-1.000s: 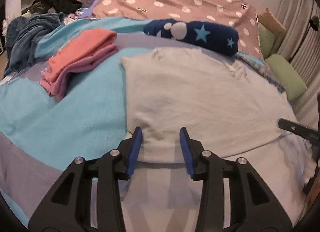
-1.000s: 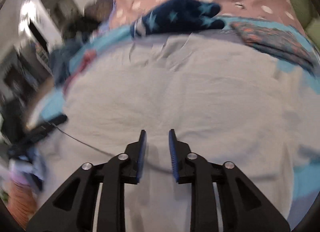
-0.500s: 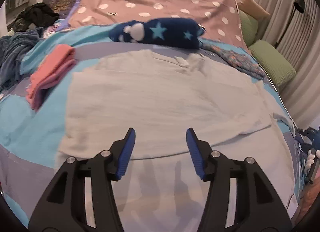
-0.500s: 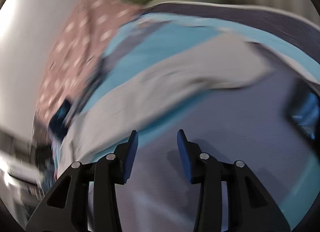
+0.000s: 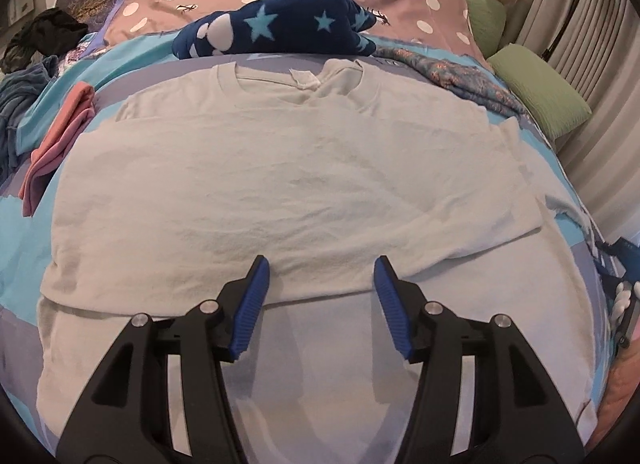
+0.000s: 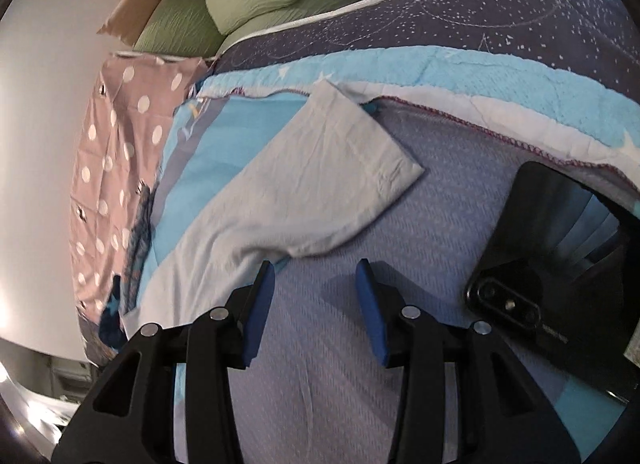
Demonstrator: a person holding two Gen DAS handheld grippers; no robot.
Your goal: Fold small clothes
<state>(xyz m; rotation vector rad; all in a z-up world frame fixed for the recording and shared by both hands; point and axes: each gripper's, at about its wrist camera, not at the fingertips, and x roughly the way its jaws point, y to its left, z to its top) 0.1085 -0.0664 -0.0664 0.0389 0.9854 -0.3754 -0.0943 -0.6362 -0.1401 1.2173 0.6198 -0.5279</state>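
On the bed: a white T-shirt point(image 5: 288, 168) lies flat, collar away, between folds.
The left gripper point(image 5: 322, 276) hovers over the folded lower edge, fingers spread and empty; the right gripper point(image 6: 316, 280), likewise spread and empty, faces the sleeve point(image 6: 320, 176) beside a black phone point(image 6: 560, 264). Likely next: pinch the sleeve and fold it inward, avoiding the phone.

One white T-shirt point(image 5: 288, 168), one phone point(image 6: 560, 260), two green pillows point(image 5: 536, 88).
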